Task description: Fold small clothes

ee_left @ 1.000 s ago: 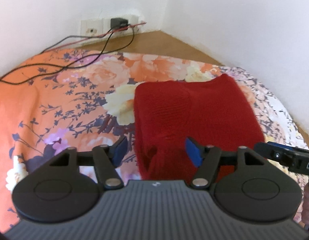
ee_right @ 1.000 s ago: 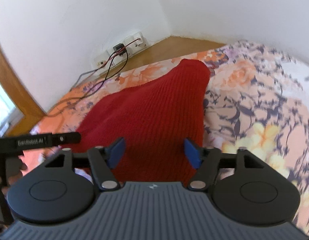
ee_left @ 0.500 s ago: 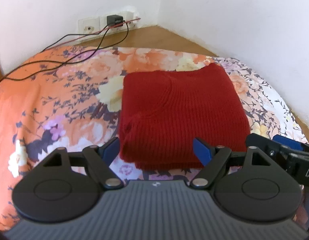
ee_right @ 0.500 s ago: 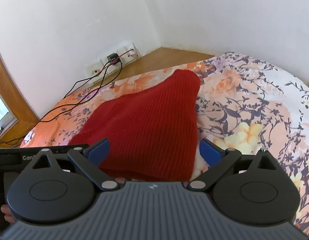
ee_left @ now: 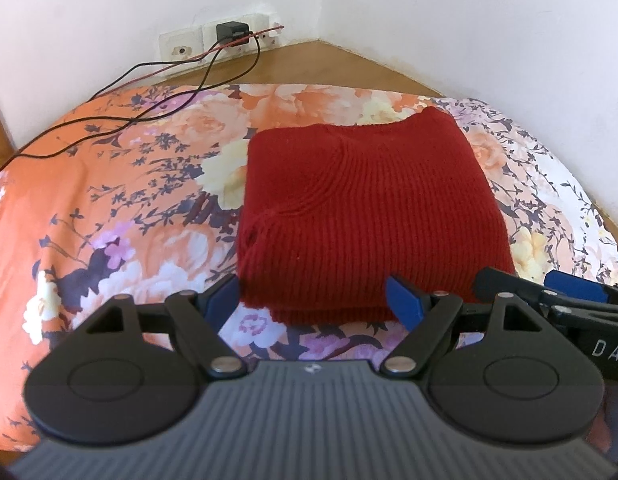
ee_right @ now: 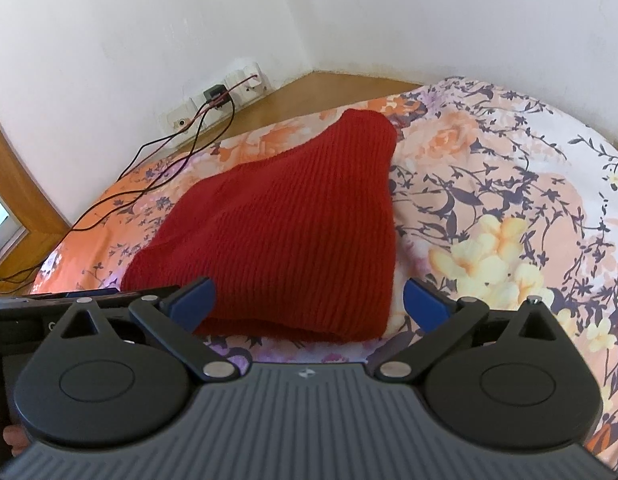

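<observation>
Sweater: your red knit sweater [ee_left: 369, 216] lies folded square on the floral bedspread [ee_left: 121, 200].
Grippers: your left gripper [ee_left: 313, 299] and right gripper [ee_right: 309, 300] gape wide, holding nothing.
Left: seemingly nothing.

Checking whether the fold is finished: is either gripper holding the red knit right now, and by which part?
Nothing is held. The left gripper and right gripper are both open, clear of the folded red sweater lying on the floral bedspread.
</observation>
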The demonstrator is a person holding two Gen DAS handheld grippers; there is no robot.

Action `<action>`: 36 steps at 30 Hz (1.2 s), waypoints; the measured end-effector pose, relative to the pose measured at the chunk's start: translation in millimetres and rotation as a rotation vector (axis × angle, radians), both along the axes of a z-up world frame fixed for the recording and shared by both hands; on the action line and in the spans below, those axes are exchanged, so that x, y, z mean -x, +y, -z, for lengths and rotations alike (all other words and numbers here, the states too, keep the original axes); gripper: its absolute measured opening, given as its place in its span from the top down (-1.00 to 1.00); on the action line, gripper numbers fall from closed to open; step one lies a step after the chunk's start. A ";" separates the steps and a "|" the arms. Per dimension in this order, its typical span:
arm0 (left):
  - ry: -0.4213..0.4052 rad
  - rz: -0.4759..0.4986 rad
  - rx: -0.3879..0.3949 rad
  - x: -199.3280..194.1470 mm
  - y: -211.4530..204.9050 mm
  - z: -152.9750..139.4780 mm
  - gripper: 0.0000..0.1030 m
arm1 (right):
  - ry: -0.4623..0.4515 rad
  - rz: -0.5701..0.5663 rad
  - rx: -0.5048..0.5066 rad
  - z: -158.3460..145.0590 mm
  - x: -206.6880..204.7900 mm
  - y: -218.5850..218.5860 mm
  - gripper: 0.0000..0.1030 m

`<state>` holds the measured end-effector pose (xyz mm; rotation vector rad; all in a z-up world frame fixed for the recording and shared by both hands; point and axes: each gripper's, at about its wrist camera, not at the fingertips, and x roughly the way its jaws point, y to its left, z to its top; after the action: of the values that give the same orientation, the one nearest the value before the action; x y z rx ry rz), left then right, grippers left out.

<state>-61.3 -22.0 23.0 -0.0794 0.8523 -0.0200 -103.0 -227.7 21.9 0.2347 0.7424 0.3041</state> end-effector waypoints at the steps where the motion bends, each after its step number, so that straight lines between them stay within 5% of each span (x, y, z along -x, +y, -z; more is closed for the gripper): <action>1: 0.001 -0.003 -0.002 0.0 -0.6 0.6 -0.58 | 0.003 0.000 0.000 0.1 -0.4 0.5 -1.00; 36: 0.023 -0.032 0.009 -5.5 1.8 3.4 -0.58 | 0.021 -0.010 0.004 2.7 -6.2 3.6 -1.00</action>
<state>-55.8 -20.2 19.6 -0.1016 0.8736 0.0071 -96.8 -224.1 19.2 0.2301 0.7649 0.3102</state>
